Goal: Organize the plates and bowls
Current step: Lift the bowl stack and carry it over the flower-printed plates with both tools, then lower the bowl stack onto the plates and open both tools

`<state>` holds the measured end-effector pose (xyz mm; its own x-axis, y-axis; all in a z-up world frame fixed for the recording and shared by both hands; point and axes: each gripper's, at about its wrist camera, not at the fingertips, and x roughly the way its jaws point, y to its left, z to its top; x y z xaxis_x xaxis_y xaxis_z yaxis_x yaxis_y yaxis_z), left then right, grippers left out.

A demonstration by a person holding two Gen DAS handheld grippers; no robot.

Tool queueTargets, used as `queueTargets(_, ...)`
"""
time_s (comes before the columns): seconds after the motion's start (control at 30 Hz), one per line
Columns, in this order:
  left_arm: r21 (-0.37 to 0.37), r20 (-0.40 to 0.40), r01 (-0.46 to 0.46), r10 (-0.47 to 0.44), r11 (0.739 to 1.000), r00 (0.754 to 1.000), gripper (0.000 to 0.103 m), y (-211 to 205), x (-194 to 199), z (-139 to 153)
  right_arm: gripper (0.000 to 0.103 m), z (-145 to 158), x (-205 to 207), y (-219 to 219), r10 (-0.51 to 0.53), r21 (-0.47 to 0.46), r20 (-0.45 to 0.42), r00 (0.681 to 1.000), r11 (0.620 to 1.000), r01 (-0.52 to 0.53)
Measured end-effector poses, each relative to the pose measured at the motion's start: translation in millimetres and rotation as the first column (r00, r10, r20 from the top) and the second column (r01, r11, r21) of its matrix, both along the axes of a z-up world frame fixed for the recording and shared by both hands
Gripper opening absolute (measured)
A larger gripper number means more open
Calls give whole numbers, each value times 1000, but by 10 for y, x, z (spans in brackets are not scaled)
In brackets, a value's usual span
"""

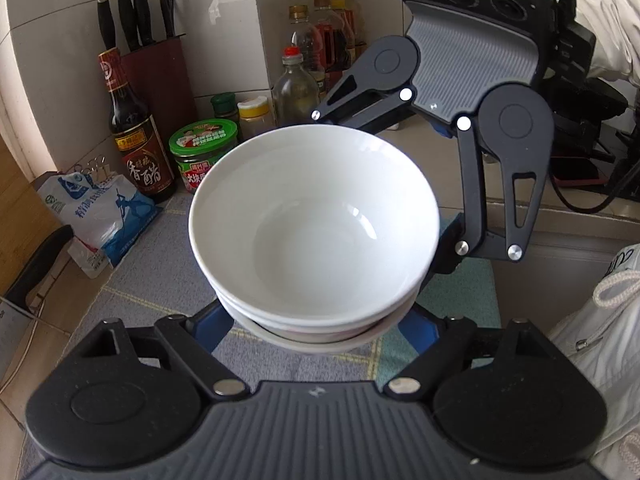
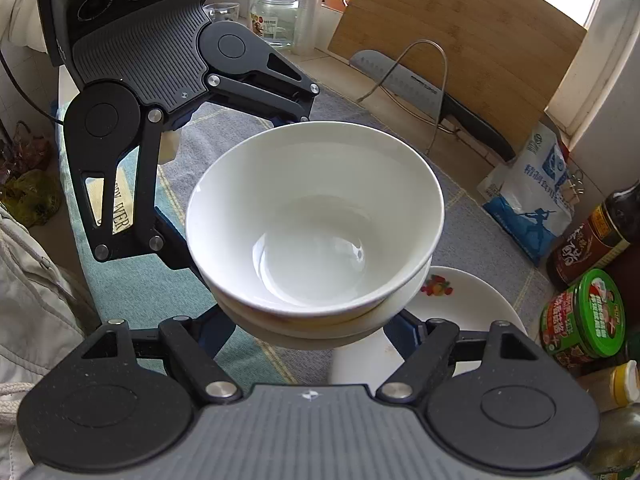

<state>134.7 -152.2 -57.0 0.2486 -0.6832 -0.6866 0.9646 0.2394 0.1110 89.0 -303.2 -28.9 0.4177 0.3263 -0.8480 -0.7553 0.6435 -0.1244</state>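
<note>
Both devices are carrying one stack of white bowls (image 1: 316,232) between them, clear of the cloth-covered desk (image 1: 160,276). The left tongs (image 1: 316,330) are gripping the stack low on its near side, their blue fingers (image 1: 214,328) spread around the lowest bowl under the rims; the right tongs (image 2: 316,330) are closed on the same stack in like manner from the opposite side, and each device is showing in the other's view across the bowls. At least three nested bowls are showing at the stack's edge; the exact count cannot be told. In the right wrist view a white plate with a fruit motif (image 2: 452,308) is lying on the desk just beyond and below the stack, partly hidden by it. Condiment bottles and jars, a dark vinegar bottle (image 1: 136,140), a green-lidded jar (image 1: 202,148) and a blue-and-white bag (image 1: 104,208) are standing along the desk's back edge, near the travel path. Assessment: the stack is judged rigid, glazed and slippery, fairly heavy for its bulk, and breakable on any drop or knock. The upper bowls are resting loose in the lower ones and could slide or chatter if the stack tilts. The sound place to hold is where the tongs are sitting now, on opposite flanks beneath the lowest rim, with both sides kept level and the squeeze even. The plate appears a likely place to set the stack, though that is not certain.
</note>
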Motion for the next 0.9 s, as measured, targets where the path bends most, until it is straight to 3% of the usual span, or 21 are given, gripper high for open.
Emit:
queueTargets(0.3,1,9,24,-24,1000,1000,88,-585,221,-98,83,-47,174,-630,-49,-24,11,999,998,50)
queueTargets(0.9,47,-16,11,-10,999,1000,88,-925,485,-322,82,-284,354,-903,-99,-4,-40,994,995,99)
